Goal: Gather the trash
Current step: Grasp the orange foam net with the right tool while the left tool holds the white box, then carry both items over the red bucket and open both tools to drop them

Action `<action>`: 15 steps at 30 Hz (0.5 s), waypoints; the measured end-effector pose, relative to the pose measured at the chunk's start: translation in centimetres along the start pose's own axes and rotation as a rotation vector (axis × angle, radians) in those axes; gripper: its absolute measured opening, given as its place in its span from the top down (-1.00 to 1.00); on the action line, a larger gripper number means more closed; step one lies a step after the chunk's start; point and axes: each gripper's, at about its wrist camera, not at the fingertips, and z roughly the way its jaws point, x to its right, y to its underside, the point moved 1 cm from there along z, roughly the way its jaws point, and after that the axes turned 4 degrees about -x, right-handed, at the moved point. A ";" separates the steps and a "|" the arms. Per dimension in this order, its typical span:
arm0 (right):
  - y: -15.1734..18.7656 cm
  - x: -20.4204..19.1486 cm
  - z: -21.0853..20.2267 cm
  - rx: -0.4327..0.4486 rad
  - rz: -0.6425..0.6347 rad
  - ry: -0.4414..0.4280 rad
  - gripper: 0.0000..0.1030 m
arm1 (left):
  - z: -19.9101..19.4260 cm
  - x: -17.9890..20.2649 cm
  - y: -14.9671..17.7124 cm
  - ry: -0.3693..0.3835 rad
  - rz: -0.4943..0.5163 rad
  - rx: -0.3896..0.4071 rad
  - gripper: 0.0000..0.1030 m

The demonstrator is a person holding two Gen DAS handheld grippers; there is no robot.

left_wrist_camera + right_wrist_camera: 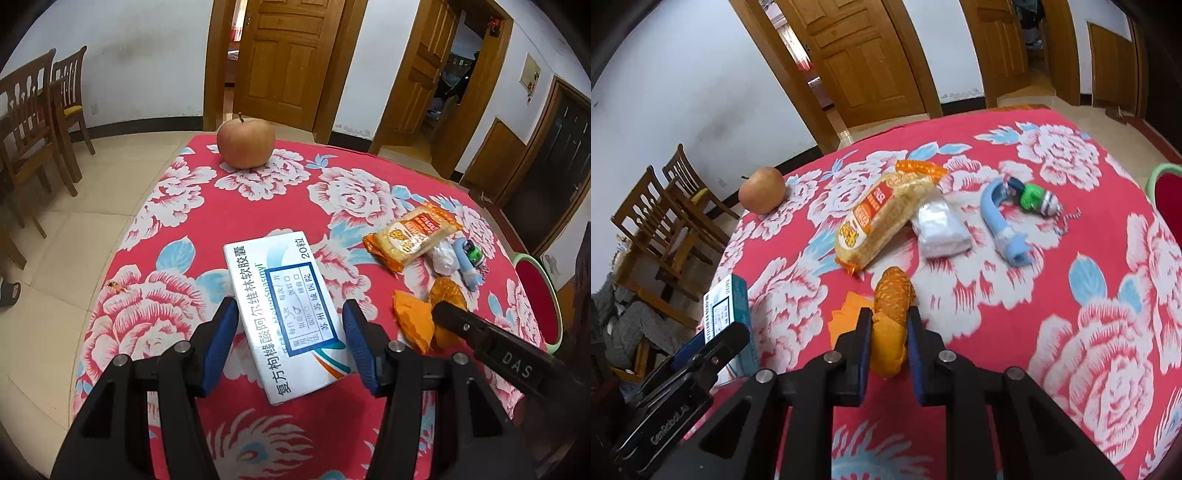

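A: While right gripper (pixel 888 332) clamps the orange peel (pixel 891 295) (long axis 12–6), where's the box?

B: Medicine box (pixel 284 314) sits between left gripper (pixel 290 328) pads, apparently gripped, axis roughly 11–5.

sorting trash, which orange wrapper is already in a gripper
The crumpled orange wrapper, pinched in the right gripper; the orange snack packet lies untouched farther back.
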 end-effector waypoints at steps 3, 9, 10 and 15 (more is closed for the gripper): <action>0.6 0.3 -0.9 0.007 0.003 -0.014 0.61 | -0.6 0.6 0.2 0.001 0.013 0.002 -0.14; 1.4 1.4 -3.8 0.055 0.026 -0.044 0.61 | -1.8 1.8 0.5 0.019 0.024 0.007 -0.14; 1.5 1.6 -4.2 0.064 0.027 -0.044 0.61 | -2.0 2.0 0.6 0.022 0.025 0.007 -0.14; 2.1 3.2 -7.1 0.114 0.063 -0.064 0.61 | -2.8 3.5 1.1 0.040 0.044 0.004 -0.14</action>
